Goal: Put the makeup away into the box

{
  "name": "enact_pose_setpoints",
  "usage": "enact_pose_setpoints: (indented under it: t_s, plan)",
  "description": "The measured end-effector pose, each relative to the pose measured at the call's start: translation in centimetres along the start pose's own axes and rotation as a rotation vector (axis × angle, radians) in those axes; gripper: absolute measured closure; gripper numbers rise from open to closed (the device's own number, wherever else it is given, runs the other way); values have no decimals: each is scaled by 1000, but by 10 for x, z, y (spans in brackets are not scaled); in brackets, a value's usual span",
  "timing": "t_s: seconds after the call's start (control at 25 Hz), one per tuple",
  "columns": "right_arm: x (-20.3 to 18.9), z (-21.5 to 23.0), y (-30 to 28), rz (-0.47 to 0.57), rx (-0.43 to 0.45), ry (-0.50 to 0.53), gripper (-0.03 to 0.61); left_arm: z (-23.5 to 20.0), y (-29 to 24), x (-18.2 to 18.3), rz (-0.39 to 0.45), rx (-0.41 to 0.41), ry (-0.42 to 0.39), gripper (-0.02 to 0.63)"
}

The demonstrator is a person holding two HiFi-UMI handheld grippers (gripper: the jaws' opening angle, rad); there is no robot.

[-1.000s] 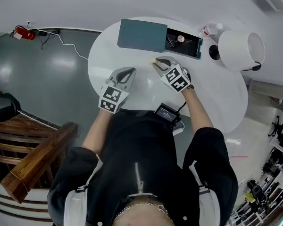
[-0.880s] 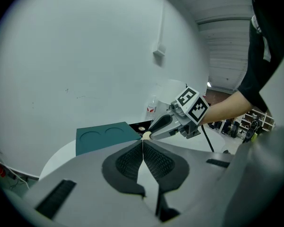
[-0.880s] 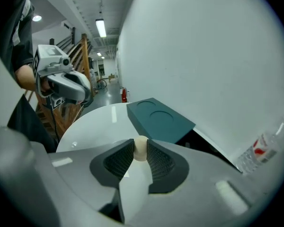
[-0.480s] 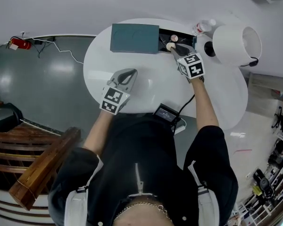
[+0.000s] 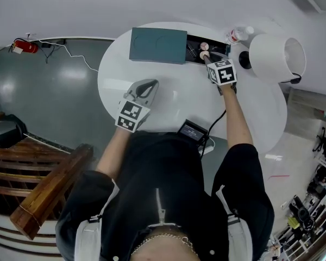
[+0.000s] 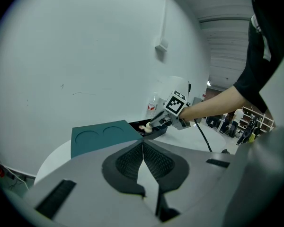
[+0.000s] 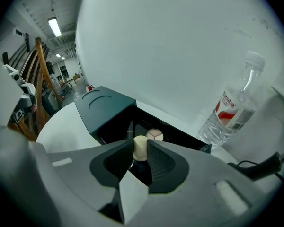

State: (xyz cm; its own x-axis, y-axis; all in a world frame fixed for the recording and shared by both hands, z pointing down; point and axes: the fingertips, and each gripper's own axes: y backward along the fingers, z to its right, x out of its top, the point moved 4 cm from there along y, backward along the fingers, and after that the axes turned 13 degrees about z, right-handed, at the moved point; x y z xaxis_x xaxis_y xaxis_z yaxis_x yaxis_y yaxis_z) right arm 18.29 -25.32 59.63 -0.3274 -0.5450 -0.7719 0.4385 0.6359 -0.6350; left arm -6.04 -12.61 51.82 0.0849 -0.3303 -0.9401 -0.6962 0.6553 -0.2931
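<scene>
A teal box lies at the far side of the round white table, its lid slid left so the dark tray at its right end is uncovered. In the tray lie a round compact and a dark pencil. My right gripper hangs over the tray, shut on a small cream makeup sponge. From the left gripper view, that sponge shows at the tray's edge. My left gripper rests over mid-table, its jaws shut and empty.
A water bottle and a big white cylinder stand right of the box. A black device with a cable sits at the table's near edge. A wooden stair rail lies to the lower left.
My right gripper has carried the cream sponge from mid-table to above the box's uncovered tray, rolling as it went. The left gripper has stayed about where it was.
</scene>
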Motion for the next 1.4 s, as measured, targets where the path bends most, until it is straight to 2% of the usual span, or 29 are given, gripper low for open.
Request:
enact_pose_setpoints:
  t_s: [0.32,0.56,0.8,0.92,1.0,1.24,1.4]
  plan:
    - [-10,3,-12,-83,-8,10,476,-1,0,-3,-4,7,8,600]
    - [-10,3,-9,-65,-23,-13,434,-1,2,-3,-7,6,6,600]
    - [10,3,15,73,-94,-45,438,0,1,1,2,4,-6,600]
    - [24,-3,38,179,-155,-39,535,1,1,5,12,-6,-15,600]
    - [31,-8,54,244,-178,-54,570,3,0,8,19,-17,-23,600]
    - [38,-29,96,361,-198,-109,574,15,-3,14,32,-64,-47,600]
    - [31,-42,117,383,-208,-115,574,26,-8,19,41,-102,-65,600]
